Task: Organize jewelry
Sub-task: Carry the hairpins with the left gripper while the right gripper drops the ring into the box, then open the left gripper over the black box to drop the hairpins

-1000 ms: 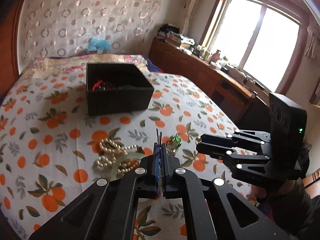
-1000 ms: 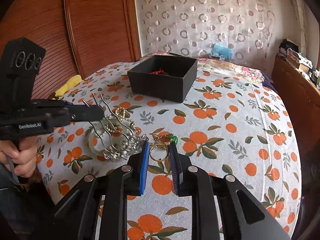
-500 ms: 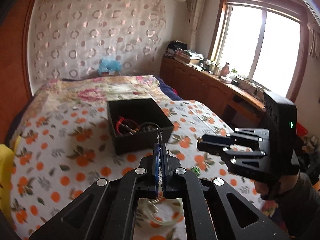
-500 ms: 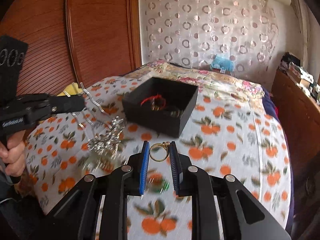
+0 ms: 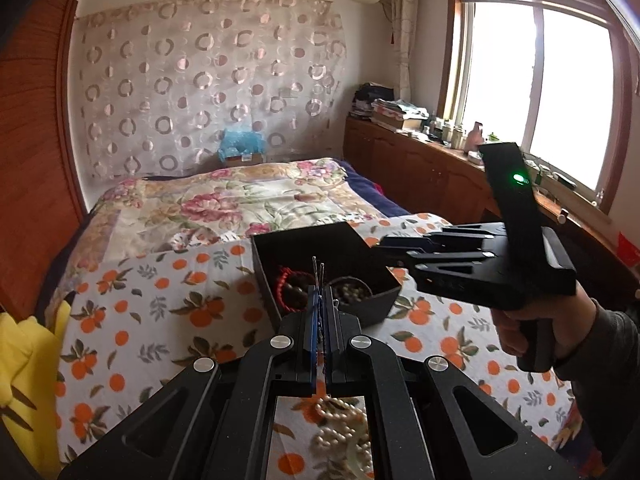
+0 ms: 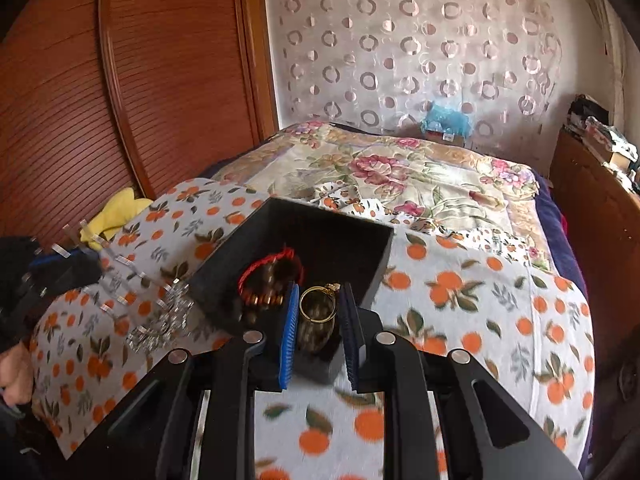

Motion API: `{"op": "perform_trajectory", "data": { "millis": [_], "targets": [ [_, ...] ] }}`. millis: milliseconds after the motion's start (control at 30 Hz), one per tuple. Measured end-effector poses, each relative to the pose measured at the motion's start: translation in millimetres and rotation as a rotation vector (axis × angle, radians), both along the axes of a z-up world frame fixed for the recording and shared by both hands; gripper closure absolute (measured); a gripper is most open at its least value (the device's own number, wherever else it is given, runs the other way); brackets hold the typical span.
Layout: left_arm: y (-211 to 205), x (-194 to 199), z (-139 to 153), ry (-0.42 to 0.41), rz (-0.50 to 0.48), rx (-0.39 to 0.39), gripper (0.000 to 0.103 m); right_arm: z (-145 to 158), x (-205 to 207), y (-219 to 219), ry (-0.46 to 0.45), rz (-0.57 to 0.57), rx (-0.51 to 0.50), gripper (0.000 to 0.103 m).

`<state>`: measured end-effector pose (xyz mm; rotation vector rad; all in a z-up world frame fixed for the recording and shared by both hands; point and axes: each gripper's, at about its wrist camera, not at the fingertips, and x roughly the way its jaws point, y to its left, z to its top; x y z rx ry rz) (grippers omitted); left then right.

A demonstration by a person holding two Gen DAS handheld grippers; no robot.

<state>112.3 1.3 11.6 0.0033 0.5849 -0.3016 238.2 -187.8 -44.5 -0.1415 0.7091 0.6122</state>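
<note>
Nearest, in the right wrist view: my right gripper [image 6: 318,312] grasps a gold ring [image 6: 319,305] between its blue pads [image 6: 289,332], the band standing upright and pressed on both sides. The ring hangs over the near corner of the black box [image 6: 224,276], which sits on the orange-print cloth [image 6: 480,304].

Step in hand, as I judge it: carry the ring over the box's near wall and let it go inside. To do this well, I should bring the fingertips past the rim before parting them, and part them only a little, since a ring can roll or bounce off the wall.

Left side: my left gripper [image 5: 320,300] is clenched on a silver hair comb [image 6: 152,312], whose thin prongs [image 5: 318,268] stick up above the fingertips; its sparkling head dangles just beside the box's left wall. It needs its own way into the box, so the two grippers should not crowd one corner.

Inside the box: a red cord bracelet [image 6: 268,264] and dark beads [image 6: 260,300] fill the near left part; the far right part looks bare and is the better landing place.

Below my left gripper a pearl strand [image 5: 340,428] lies on the cloth, not yet put away.

Farther off: the floral quilt [image 6: 400,168] is flat and free beyond the box; a wooden cabinet [image 5: 420,168] bounds the right.
</note>
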Motion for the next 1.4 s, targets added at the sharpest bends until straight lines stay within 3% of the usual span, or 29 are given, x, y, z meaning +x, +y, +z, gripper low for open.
{"op": "perform_trajectory", "data": {
  "millis": [467,533,600,1033,1400],
  "targets": [
    [10,24,6,0.000,0.038,0.023,0.102,-3,57,29,0.052,-0.036,-0.014,0.080],
    [9,26,6,0.001,0.039,0.021,0.102,-3,59,28,0.054,-0.042,-0.016,0.075],
    [8,29,6,0.003,0.039,0.021,0.102,-2,58,24,0.052,-0.046,-0.001,0.069],
    [-27,74,-2,0.014,0.027,0.034,0.102,-8,31,-26,0.034,-0.091,-0.027,0.068],
    [-49,99,-18,0.075,-0.004,-0.033,0.102,-24,11,-54,0.048,-0.094,-0.015,0.068]
  ]
}}
